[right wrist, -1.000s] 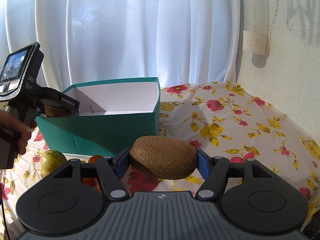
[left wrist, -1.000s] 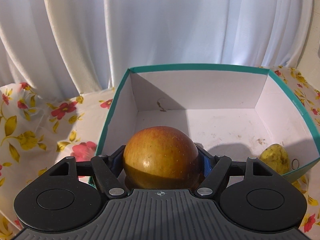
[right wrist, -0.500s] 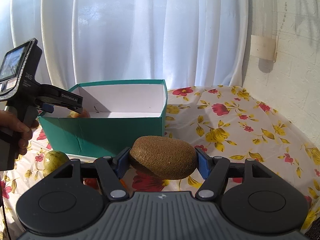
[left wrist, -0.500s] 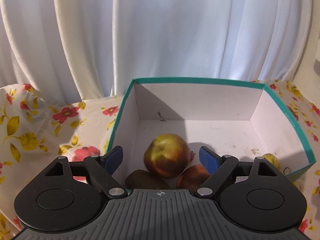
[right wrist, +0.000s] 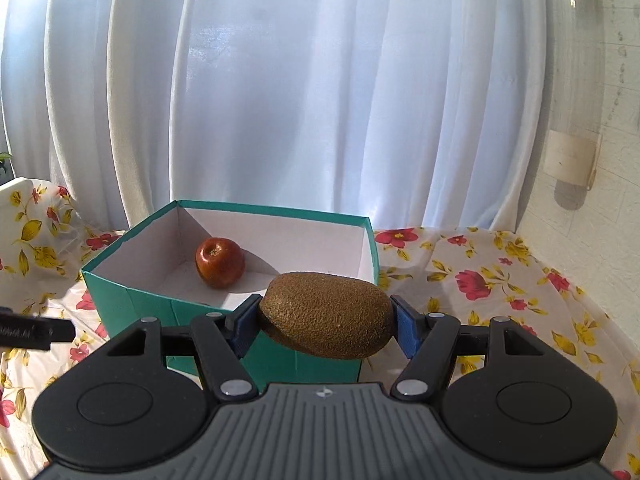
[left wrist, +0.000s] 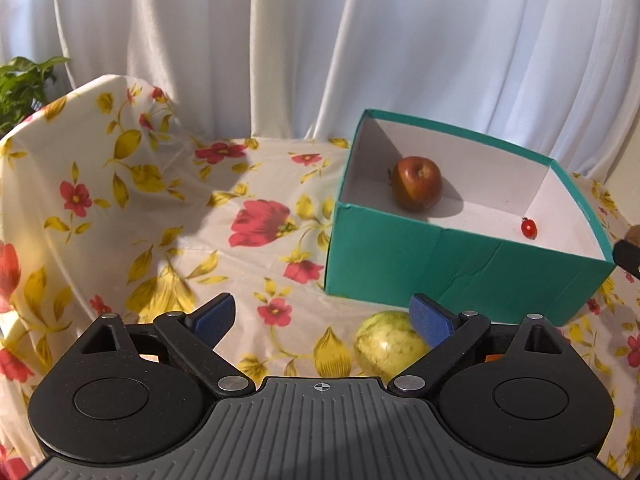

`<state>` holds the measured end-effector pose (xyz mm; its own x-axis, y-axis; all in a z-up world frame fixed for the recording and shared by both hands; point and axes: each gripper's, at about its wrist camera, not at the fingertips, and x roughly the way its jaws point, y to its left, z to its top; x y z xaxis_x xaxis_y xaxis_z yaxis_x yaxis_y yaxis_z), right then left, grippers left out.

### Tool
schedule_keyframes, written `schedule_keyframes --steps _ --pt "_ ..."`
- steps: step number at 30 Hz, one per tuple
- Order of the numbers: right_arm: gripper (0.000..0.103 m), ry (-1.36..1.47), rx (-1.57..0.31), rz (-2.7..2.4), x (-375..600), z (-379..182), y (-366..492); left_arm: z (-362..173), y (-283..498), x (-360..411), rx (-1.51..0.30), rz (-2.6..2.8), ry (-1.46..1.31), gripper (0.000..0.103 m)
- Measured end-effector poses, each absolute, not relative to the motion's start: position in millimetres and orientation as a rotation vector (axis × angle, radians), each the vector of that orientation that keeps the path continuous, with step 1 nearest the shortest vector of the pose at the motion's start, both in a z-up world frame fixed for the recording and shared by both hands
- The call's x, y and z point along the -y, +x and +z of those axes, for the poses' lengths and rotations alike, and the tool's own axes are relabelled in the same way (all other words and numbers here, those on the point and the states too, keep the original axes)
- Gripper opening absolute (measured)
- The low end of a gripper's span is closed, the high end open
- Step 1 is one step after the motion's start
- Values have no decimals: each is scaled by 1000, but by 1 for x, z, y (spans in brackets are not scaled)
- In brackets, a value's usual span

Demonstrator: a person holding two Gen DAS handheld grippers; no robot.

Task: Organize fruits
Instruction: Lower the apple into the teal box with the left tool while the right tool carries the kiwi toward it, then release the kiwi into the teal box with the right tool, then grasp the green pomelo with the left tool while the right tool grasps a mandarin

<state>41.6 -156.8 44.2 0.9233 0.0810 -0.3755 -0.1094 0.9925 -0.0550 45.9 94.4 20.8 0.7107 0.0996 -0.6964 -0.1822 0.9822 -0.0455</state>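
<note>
A teal box (left wrist: 460, 268) with a white inside stands on the flowered cloth. A red apple (left wrist: 417, 189) lies in its far left corner, and a small red cherry tomato (left wrist: 529, 227) lies near the right wall. My left gripper (left wrist: 322, 318) is open and empty, low over the cloth in front of the box. A yellow-green fruit (left wrist: 386, 344) lies on the cloth under its right finger. My right gripper (right wrist: 325, 320) is shut on a brown kiwi (right wrist: 326, 314), held at the near rim of the box (right wrist: 132, 292). The apple (right wrist: 219, 262) shows there too.
White curtains hang behind the table. A flowered cloth (left wrist: 168, 216) covers the table and a raised back at left. A green plant (left wrist: 22, 84) stands at far left. A tiled wall with a clear bottle (right wrist: 576, 92) is at the right.
My left gripper has let the apple go into the box, opened, and pulled back and left, out of the box. My right gripper has carried the kiwi closer to the box rim.
</note>
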Motion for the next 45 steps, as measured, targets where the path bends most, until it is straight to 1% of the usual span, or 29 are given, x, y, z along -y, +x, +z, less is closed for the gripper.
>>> schedule_keyframes --steps 4,11,21,24,26,28,30,32,34,41,44,45 --pt "67 -95 -393 118 141 39 69 20 34 -101 -757 174 -110 97" --pt "67 -99 -454 155 121 23 104 5 27 -112 -828 213 -122 97" --pt "68 -115 -482 173 119 15 118 -1 22 -108 -855 199 -117 97" --pt "70 -116 -472 182 119 17 120 -2 22 -99 -855 177 -88 97" --pt "75 -112 -441 184 120 22 115 -3 22 -94 -859 165 -68 97" --pt "75 -98 -393 167 124 32 103 -4 21 -90 -864 161 -51 97" --pt "77 -70 -330 164 131 43 85 -6 21 -87 -866 156 -37 97" --pt "88 -54 -278 163 138 50 64 -8 22 -85 -872 151 -28 97" --pt "88 -42 -242 163 146 51 40 -12 24 -83 -884 145 -28 97" --pt "88 -62 -344 145 163 23 3 -22 31 -74 -853 96 -21 97" --pt "88 -65 -400 125 169 13 0 -27 37 -70 -852 65 -17 91" --pt "88 -60 -408 118 171 10 -2 -29 40 -68 -857 60 -8 91"
